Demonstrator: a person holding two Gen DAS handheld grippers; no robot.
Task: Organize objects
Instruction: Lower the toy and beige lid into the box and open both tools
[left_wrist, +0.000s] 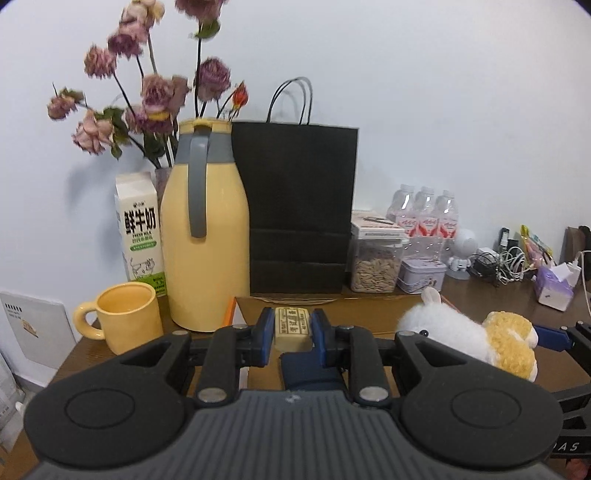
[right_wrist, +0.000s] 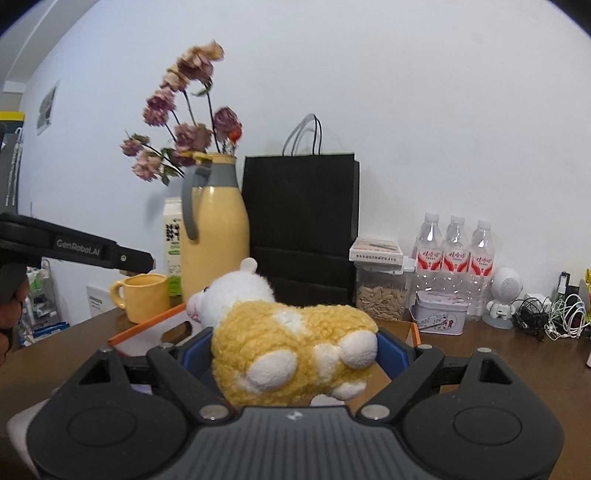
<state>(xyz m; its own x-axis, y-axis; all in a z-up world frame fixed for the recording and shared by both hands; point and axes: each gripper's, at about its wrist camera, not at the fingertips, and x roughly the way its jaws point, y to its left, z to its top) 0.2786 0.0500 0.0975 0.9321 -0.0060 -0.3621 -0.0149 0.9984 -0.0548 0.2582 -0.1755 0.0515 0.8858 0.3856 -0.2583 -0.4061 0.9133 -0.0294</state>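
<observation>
The left gripper (left_wrist: 293, 328) has its jaws drawn narrow, the blue pads pressing from both sides on a small tan block (left_wrist: 291, 328) with dark printed characters on its top face; what the block is made of is hard to tell from this close view. It is held up above the brown desk (left_wrist: 461, 295), in front of a black paper bag (left_wrist: 301, 206) and just right of a yellow flask (left_wrist: 207, 236) with a grey handle. A yellow mug (left_wrist: 127, 317) stands on the desk to the left, beside a milk carton (left_wrist: 139, 232), with dried flowers (left_wrist: 147, 92) rising behind. The right gripper (right_wrist: 295, 354) stands wide, its blue pads on either flank of a yellow and white plush toy (right_wrist: 291, 350), which fills the gap between them and is carried off the desk, its white head pointing away to the left. In the left wrist view the same toy shows at the right, level with the block and close beside it. An open cardboard box (right_wrist: 410, 328) lies below both grippers on the desk.
</observation>
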